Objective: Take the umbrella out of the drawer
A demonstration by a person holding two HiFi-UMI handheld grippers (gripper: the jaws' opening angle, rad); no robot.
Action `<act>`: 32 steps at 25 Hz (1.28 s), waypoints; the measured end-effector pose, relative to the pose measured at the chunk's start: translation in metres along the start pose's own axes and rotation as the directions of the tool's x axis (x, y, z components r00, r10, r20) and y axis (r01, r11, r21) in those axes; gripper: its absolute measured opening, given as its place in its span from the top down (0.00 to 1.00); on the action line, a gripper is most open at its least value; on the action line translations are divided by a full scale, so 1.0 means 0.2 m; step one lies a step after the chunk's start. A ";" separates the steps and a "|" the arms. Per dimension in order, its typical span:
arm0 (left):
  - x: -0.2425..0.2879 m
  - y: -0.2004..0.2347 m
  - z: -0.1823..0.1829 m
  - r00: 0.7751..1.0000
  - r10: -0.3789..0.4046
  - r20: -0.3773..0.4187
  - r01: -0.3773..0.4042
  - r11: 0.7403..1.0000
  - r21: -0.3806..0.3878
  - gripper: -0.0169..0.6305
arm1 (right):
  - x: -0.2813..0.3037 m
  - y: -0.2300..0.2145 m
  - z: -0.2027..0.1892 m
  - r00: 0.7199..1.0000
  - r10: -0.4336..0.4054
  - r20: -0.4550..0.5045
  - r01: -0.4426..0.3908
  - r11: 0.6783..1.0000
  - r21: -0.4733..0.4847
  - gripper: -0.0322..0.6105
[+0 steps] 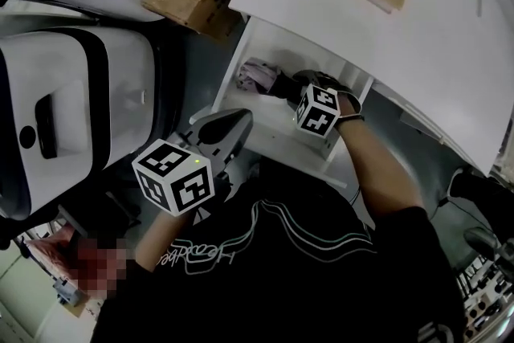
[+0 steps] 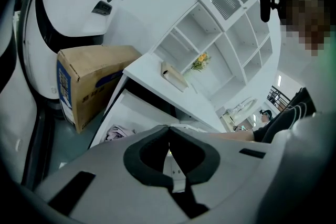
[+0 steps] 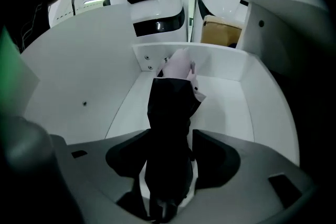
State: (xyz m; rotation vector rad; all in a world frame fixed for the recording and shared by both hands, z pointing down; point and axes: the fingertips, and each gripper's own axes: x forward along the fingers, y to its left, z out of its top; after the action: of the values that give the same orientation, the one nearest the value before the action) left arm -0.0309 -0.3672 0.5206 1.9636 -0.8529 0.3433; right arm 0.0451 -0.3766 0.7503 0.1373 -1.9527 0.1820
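Only in the right gripper view: umbrella (image 3: 168, 113) between parted jaws

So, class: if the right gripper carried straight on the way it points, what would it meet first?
The dark folded umbrella, already between the right gripper's open jaws in the drawer; depth unclear.

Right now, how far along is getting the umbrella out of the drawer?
Done: the drawer is open. In hand: the right tool straddles the umbrella with open jaws, not gripping yet. To do: close, then lift it out; it lies inside. The left tool is shut and empty.
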 end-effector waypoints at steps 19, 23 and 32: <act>-0.02 0.05 -0.05 1.000 0.002 -0.002 -0.002 0.999 -0.033 0.94 | 0.09 0.00 0.02 0.997 0.006 -0.075 -0.007 1.000 -0.013 0.61; -0.05 0.05 -0.05 1.000 -0.004 0.009 0.004 0.999 -0.032 0.94 | 0.09 0.01 0.02 0.997 -0.011 -0.075 0.011 1.000 0.010 0.63; -0.16 0.02 -0.11 0.999 -0.030 0.038 0.031 0.999 -0.036 0.94 | -0.06 0.08 0.04 0.995 -0.074 -0.064 0.078 0.995 0.067 0.63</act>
State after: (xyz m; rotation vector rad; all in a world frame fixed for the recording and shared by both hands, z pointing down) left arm -0.0538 -0.3364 0.5172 1.9524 -0.8469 0.2718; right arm 0.0392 -0.3628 0.7348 0.2486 -1.8775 0.2019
